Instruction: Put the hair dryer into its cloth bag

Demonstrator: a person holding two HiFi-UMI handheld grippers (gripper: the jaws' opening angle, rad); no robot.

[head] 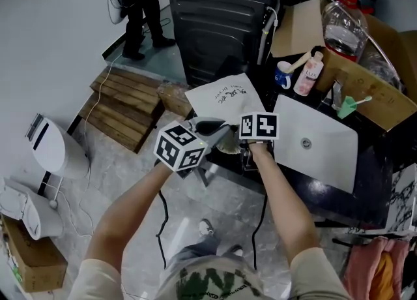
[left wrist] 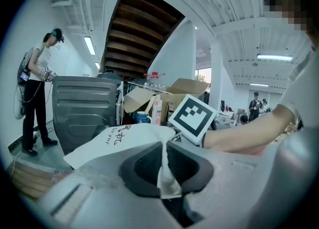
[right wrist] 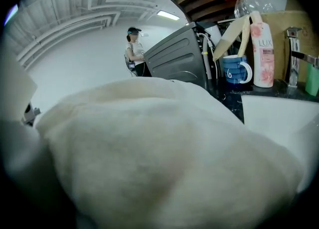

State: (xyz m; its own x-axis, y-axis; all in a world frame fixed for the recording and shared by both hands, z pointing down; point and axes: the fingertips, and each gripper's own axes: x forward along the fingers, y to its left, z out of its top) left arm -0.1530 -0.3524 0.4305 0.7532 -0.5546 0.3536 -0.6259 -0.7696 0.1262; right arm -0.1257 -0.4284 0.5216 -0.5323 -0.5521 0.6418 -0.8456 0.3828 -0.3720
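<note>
Your left gripper point(left wrist: 164, 167) has its fingers pinched shut on an edge of the cloth bag point(head: 225, 96), printed "Dryer" beside Chinese characters. The bag lies at the near edge of the dark counter point(head: 366, 176). Its cloth covers your right gripper point(head: 256, 129), so I cannot tell how those fingers stand, and the hair dryer can't be made out. A pink bottle point(right wrist: 262, 49) reads "LUX", next to a blue mug point(right wrist: 235, 69). Beyond stands a dark grey machine point(head: 221, 18) on a grey floor point(head: 58, 25).

Matt woven cloth bag point(head: 225, 95), rough wooden pallet point(head: 125, 106).
</note>
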